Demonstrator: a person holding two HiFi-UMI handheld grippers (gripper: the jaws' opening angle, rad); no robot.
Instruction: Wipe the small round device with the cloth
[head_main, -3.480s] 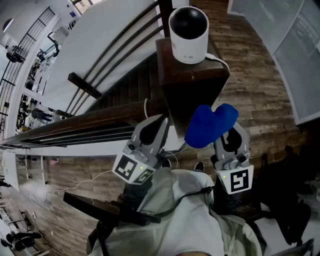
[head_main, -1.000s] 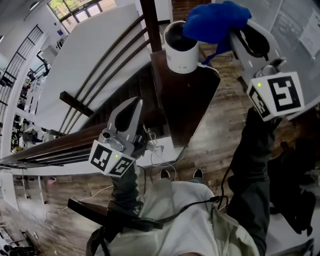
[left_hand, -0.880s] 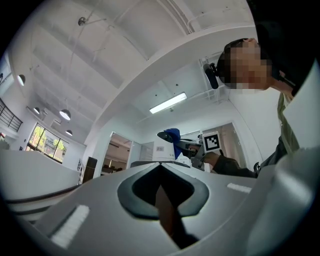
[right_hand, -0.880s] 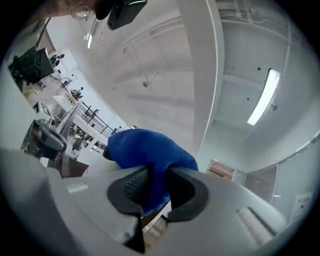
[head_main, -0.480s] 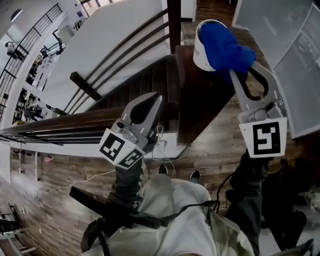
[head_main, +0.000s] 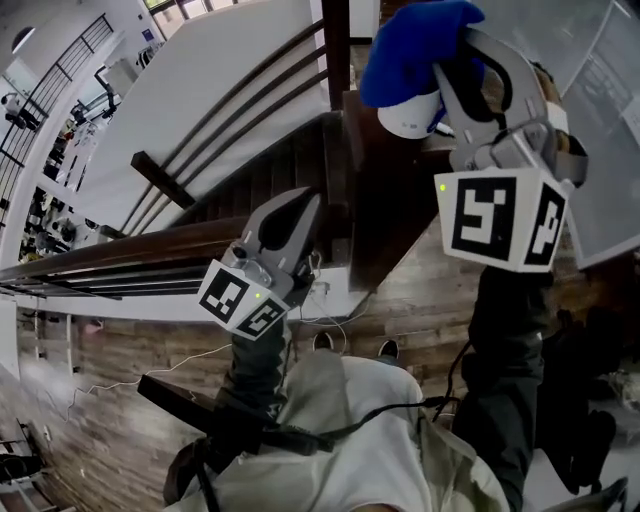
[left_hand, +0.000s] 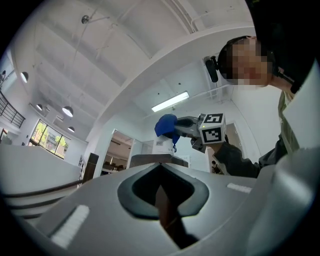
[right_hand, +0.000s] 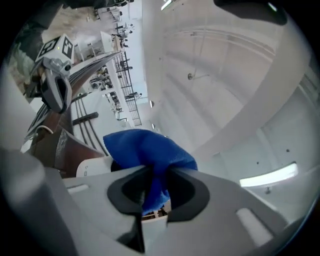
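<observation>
The small round white device (head_main: 408, 116) stands on a dark wooden post top (head_main: 385, 190). A blue cloth (head_main: 412, 48) lies over its top and hides the dark face. My right gripper (head_main: 455, 60) is shut on the cloth, with its marker cube nearer the camera. In the right gripper view the cloth (right_hand: 149, 150) bunches out of the right gripper (right_hand: 152, 175), above the device (right_hand: 93, 166). My left gripper (head_main: 303, 203) hangs shut and empty, lower left of the post. From the left gripper (left_hand: 160, 172) view, cloth (left_hand: 165, 124) and device (left_hand: 162, 145) are far off.
Dark handrails (head_main: 240, 100) and a stair run down to the left of the post. A white cable (head_main: 330, 300) trails below the post over the wood floor (head_main: 420, 290). A glass panel (head_main: 610, 130) stands at the right.
My right gripper has risen toward the camera and dragged the cloth across the device's top to the left. The left gripper has hardly moved.
</observation>
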